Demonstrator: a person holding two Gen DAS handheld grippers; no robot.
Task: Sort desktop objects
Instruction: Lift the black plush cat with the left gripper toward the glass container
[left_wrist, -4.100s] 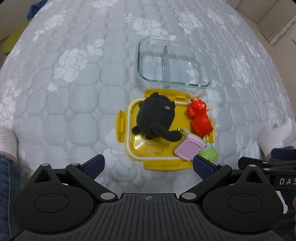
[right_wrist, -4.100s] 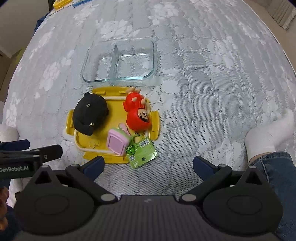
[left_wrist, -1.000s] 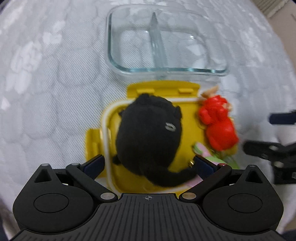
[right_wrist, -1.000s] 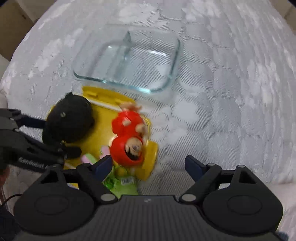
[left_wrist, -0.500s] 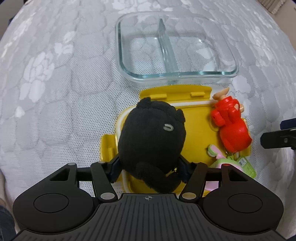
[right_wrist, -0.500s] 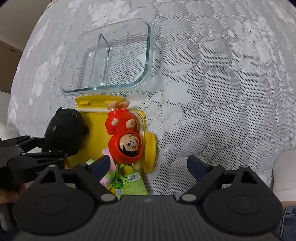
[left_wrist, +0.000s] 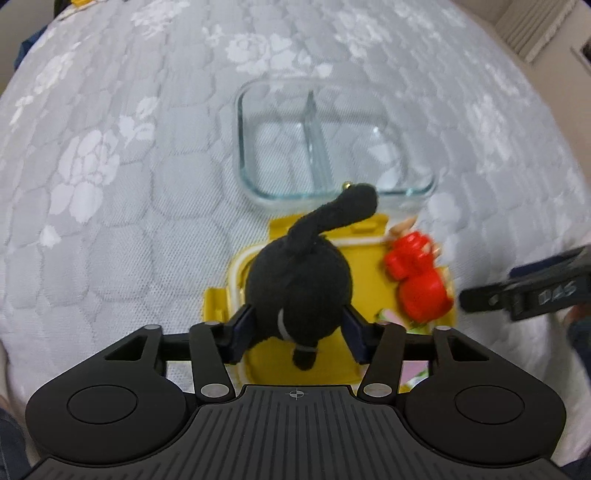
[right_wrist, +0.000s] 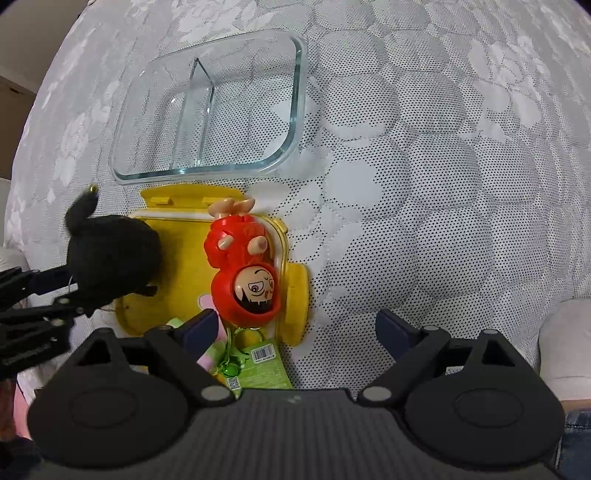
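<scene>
My left gripper (left_wrist: 297, 325) is shut on the black plush toy (left_wrist: 299, 284) and holds it lifted above the yellow lid (left_wrist: 280, 365); the plush also shows in the right wrist view (right_wrist: 107, 254). A red doll figure (right_wrist: 243, 266) lies head down on the lid's right side (left_wrist: 417, 280). A pink item and a green tagged keychain (right_wrist: 258, 363) lie at the lid's near edge. My right gripper (right_wrist: 295, 328) is open and empty, just in front of the doll. A clear glass two-compartment container (left_wrist: 332, 140) stands beyond the lid (right_wrist: 218, 107).
Everything rests on a grey quilted cloth with white flowers (left_wrist: 110, 184). The right gripper shows at the right edge of the left wrist view (left_wrist: 524, 291). A white sock shows at the right edge of the right wrist view (right_wrist: 565, 343).
My left gripper closed on the black plush and lifted it off the yellow lid, its tail now pointing up. My right gripper moved closer to the red doll.
</scene>
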